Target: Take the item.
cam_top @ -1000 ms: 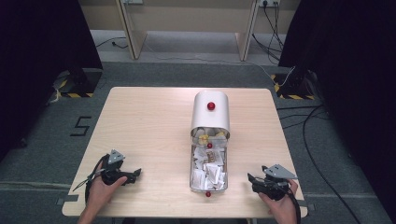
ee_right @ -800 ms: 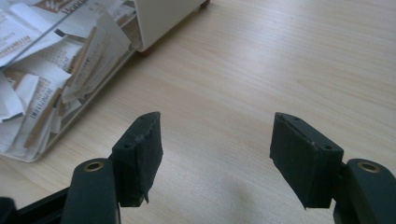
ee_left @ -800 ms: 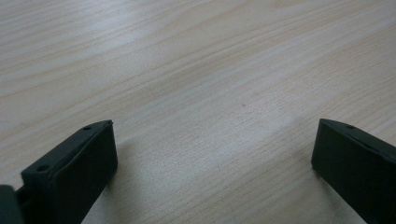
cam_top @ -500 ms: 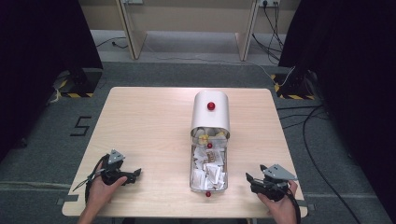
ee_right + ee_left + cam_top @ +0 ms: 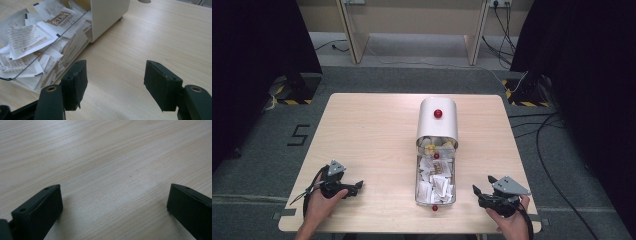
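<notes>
Left hand-held gripper [image 5: 346,188]: jaws apart, empty, low over bare worktop [image 5: 372,145].
Right hand-held gripper [image 5: 115,82]: jaws apart, empty, just beside sachet box [image 5: 436,150].
Box: mid-worktop, clear drawer out, full.
Advice: approach one loose sachet [image 5: 27,37] edge-on.

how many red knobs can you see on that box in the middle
3. One red knob sits on top of the white cover, one at the cover's open mouth above the packets, one on the clear drawer's near end. Others may be hidden.
</notes>
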Demonstrator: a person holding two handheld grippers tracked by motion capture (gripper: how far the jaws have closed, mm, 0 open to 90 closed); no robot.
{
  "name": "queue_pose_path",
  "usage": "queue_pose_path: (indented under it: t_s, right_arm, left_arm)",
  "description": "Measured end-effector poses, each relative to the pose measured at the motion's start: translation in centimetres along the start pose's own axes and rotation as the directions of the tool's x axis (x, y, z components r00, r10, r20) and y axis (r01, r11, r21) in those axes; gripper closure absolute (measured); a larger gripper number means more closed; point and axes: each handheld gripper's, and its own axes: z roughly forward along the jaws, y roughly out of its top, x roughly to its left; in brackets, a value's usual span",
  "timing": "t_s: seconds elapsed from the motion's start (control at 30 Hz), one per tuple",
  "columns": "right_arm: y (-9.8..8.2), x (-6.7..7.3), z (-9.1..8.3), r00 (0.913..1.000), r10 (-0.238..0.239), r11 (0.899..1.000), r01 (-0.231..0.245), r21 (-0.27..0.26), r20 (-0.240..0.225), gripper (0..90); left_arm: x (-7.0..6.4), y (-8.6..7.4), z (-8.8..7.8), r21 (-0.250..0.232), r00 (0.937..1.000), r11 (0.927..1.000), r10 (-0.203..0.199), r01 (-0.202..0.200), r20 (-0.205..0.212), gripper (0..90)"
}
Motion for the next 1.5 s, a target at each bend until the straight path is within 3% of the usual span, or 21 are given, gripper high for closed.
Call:
queue_pose_path:
  t_s: [1.5]
  right_arm:
    - [2.0,3.5,-0.6,0.9931,-0.059,0.997,0.054,-0.054,-0.101,35.7]
  left_arm:
    - [0.0,0.0,0.0,0.000,1.0000,1.0000,0.001,-0.001,0.000,0.0]
